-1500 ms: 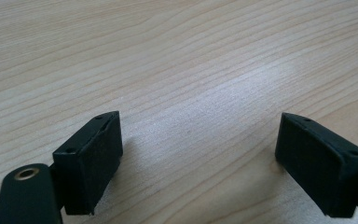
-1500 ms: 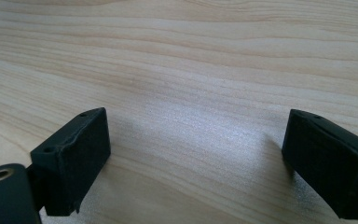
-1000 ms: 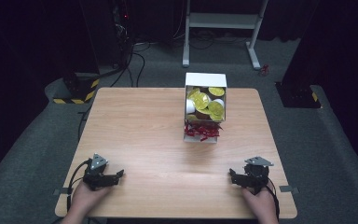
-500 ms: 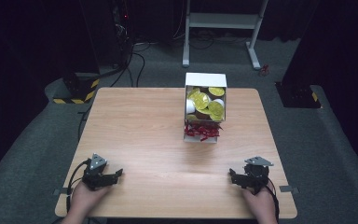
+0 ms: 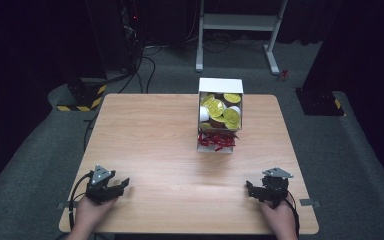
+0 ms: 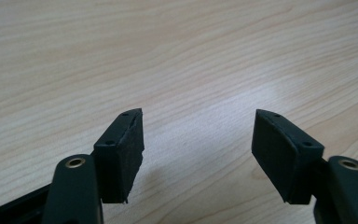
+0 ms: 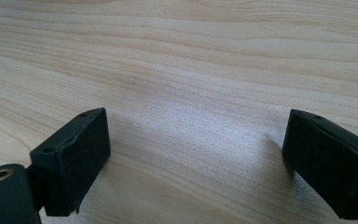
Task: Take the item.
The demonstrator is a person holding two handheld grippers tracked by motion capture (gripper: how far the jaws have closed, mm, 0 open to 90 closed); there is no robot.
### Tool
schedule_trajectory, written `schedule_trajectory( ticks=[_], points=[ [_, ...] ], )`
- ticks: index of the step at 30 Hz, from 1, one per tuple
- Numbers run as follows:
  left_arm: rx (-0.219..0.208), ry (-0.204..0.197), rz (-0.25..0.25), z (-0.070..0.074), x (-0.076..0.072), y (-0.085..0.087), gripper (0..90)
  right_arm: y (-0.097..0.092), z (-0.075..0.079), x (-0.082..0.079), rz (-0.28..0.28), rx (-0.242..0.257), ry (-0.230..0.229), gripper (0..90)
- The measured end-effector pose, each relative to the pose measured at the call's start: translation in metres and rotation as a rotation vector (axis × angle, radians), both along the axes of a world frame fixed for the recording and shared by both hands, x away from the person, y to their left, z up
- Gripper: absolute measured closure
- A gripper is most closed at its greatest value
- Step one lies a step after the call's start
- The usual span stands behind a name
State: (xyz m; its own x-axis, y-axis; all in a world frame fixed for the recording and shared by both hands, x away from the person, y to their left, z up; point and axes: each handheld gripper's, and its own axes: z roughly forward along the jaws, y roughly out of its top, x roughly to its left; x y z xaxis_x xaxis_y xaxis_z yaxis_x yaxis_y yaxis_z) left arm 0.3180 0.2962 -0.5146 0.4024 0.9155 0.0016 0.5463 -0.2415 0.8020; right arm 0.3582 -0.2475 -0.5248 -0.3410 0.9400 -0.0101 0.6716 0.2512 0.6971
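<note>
Presently both claws rest low at the near edge of the surface [image 5: 170, 145], one toward each near corner, each held in a hand. The left claw [image 5: 121, 184] sits near the near-left corner, its grey plate up, cable trailing off the near edge, tips pointing toward the right edge. In the left gripper view its pads [image 6: 121, 154] stand apart over bare wood grain; the jaws have just been closing, yet nothing lies between them, so it is released and holds nothing. The right claw [image 5: 250, 189] sits near the near-right corner, tips pointing toward the left edge, well apart from the left claw. In the right gripper view its pads [image 7: 74, 158] stand wider still, bare wood between them: released, nothing held. The box [image 5: 219, 86], white with its lid open, stands at the far edge, right of centre, well apart from both claws. Inside it, round yellow-lidded cups [image 5: 216, 107] lie packed together in the far part; a tangle of red strips [image 5: 217, 141] fills the near part. Behind the surface, on the grey floor, a white stand [image 5: 240, 22] and a yellow-black striped base [image 5: 82, 97].
</note>
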Motion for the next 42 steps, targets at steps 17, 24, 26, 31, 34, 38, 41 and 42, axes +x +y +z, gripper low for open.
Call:
schedule_trajectory(
  ticks=[17,24,26,31,34,38,41,42],
  points=[
    [-0.038,-0.069,-0.04,0.01,-0.009,-0.008,40.5,0.0,0.0,0.0,0.0,0.0,0.0,7.6],
    [-0.052,-0.036,-0.057,0.01,-0.007,-0.019,37.4,0.0,0.0,0.0,0.0,0.001,0.0,7.6],
    [-0.047,-0.032,-0.083,0.012,-0.007,-0.024,35.7,0.0,0.0,0.0,-0.003,0.003,0.002,7.6],
    [-0.022,-0.03,-0.091,0.018,-0.006,-0.038,34.9,0.0,0.0,0.0,-0.002,0.003,0.002,7.5],
    [-0.023,-0.043,-0.085,0.024,-0.005,-0.049,34.7,0.0,0.0,0.0,-0.002,0.002,0.002,7.6],
    [-0.021,-0.064,-0.083,0.035,-0.002,-0.066,34.8,0.0,0.0,0.0,0.001,0.001,0.0,7.6],
    [-0.022,-0.069,-0.088,0.041,0.001,-0.076,34.7,0.001,0.0,0.0,0.005,0.0,0.0,7.6],
    [-0.022,-0.069,-0.088,0.041,0.001,-0.076,34.7,0.001,0.0,0.0,0.005,0.0,0.001,7.7]
  ],
)
